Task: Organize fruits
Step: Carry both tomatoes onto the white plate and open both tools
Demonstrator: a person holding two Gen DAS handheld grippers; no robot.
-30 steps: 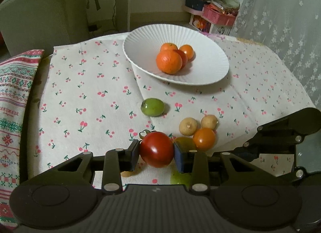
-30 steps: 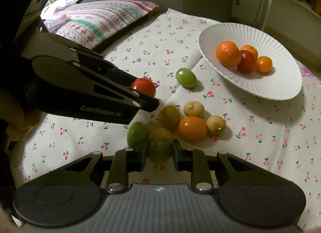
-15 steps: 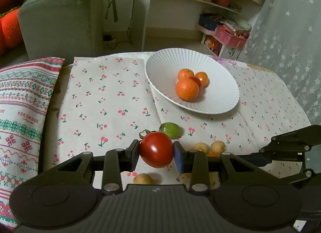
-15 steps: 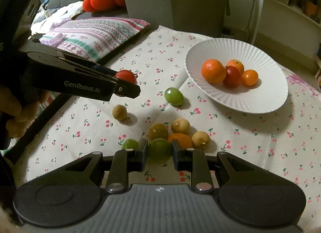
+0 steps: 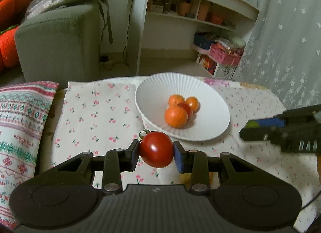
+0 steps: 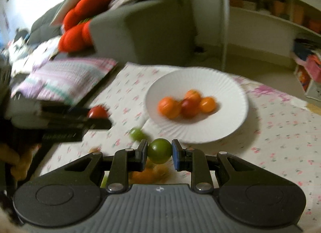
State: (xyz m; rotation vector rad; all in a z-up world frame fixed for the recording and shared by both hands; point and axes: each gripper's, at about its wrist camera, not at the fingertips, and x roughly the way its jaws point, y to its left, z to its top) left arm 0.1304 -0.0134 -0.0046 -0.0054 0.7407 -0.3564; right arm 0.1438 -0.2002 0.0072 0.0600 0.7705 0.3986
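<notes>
Fruits are split between three places: four already sit in the white plate (image 5: 200, 132), a few lie loose on the cherry-print cloth of the table (image 5: 96, 112), and one rides in each tool. The left tool (image 5: 156, 152) pinches a red tomato (image 5: 156, 149) across its widest part, both pads pressed against its sides and its green stalk poking up clear of them, so the round, smooth skin has less chance to squirt out. The right tool (image 6: 159, 153) is pressed together on a smaller green tomato (image 6: 160, 151) in the same way, gripped at the middle. Both tools hang above the cloth, short of the plate's near rim and angled down toward it, which suits carrying the fruit over the rim and lowering it in.

In the plate the orange and red fruits (image 6: 187, 104) huddle touching one another in the hollow. Another green fruit (image 6: 136, 133) lies on the cloth just outside the rim, with orange and yellowish ones half hidden under the right tool; these seem left for later trips.
</notes>
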